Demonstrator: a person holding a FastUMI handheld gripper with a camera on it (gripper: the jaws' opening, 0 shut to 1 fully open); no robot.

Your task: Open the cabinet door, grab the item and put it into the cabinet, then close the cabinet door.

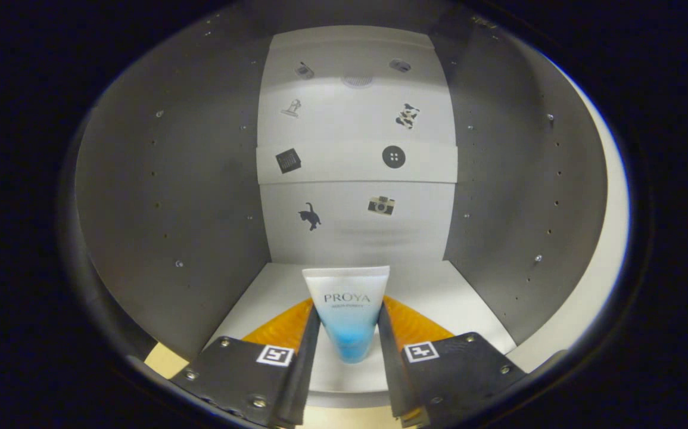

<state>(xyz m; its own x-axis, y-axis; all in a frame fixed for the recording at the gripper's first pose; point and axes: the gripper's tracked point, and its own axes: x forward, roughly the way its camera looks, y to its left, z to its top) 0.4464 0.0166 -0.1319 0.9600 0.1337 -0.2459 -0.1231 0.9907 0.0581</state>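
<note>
The gripper holds the tube between both fingers, pressing its two sides. The tube is inside the open cabinet, above the near part of its floor.

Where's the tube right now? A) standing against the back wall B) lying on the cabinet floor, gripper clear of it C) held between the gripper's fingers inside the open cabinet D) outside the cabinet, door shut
C: the tube sits clamped between both fingers of the gripper, with the cabinet's grey side walls around it and the stickered back wall beyond.
</note>
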